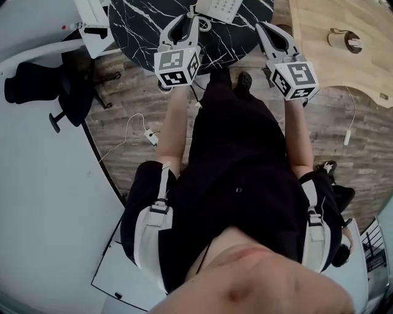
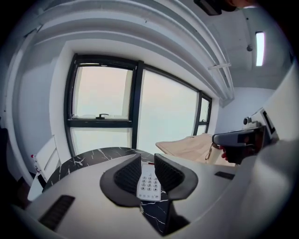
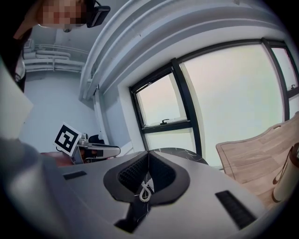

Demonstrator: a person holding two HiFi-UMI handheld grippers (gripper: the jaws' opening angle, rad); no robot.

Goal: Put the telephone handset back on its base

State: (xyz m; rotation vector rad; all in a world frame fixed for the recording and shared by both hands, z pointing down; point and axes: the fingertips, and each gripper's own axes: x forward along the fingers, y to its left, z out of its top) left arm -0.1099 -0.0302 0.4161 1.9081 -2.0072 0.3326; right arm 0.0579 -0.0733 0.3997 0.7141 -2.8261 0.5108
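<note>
- The phone [image 1: 216, 7] is seen on the black tabletop [image 1: 136, 24], just ahead of the left gripper [image 1: 190, 18].
- Its jaws are held narrowly apart, the keypad [image 2: 149, 183] framed between them.
- The right gripper [image 3: 148, 155] jaws are pressed together.

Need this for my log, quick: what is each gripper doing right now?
Left gripper: tongs apart, telephone keypad showing in the gap, no grip visible.
Right gripper: tongs closed together, holding nothing.

Office: swivel chair [image 1: 69, 86], wooden desk [image 1: 319, 61], telephone [image 1: 222, 7].
</note>
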